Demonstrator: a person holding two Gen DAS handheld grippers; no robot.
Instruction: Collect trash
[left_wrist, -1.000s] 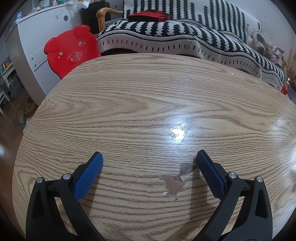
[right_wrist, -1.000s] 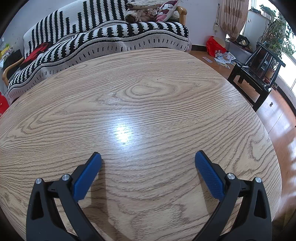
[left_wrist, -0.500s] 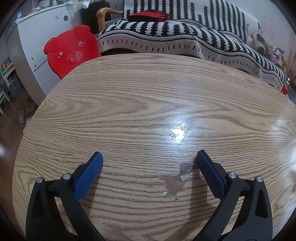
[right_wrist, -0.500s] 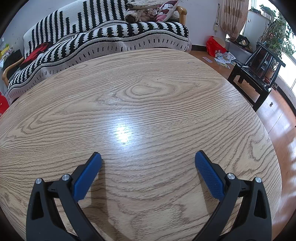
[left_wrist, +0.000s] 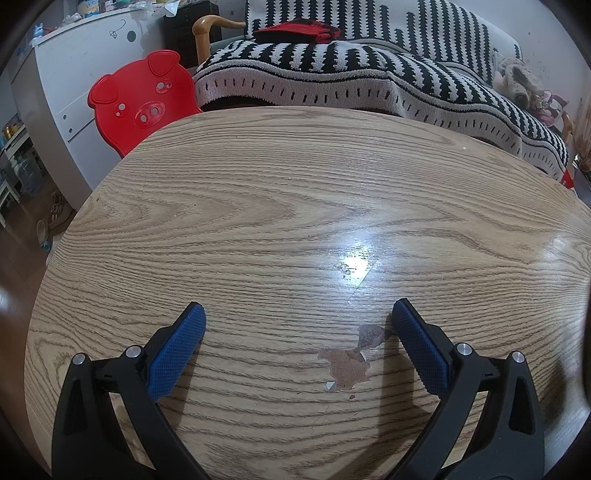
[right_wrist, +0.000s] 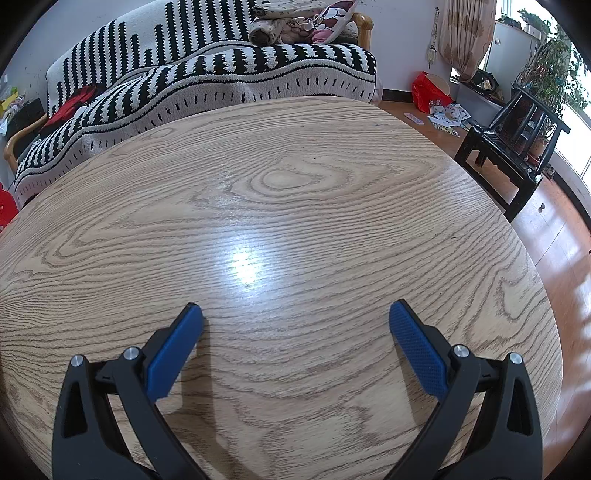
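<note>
1. While both my left gripper (left_wrist: 297, 325) and right gripper (right_wrist: 295, 326) hold their fingers wide and empty over the tabletop (left_wrist: 258, 206), I see no trash.
2. The brown patch (left_wrist: 345, 367) (worn veneer, I judge) could bait a pointless grab.

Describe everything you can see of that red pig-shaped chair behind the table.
The red pig chair shows only its backrest, a glossy moulded plastic panel shaped like a pig's face: two floppy ears on top, small round holes for eyes, and an oval snout with two nostril holes. It stands upright, tilted in the fisheye view, beyond the far left edge of the wooden table, whose rim hides its lower part. A white cabinet stands behind it. Nothing visibly touches it.
</note>
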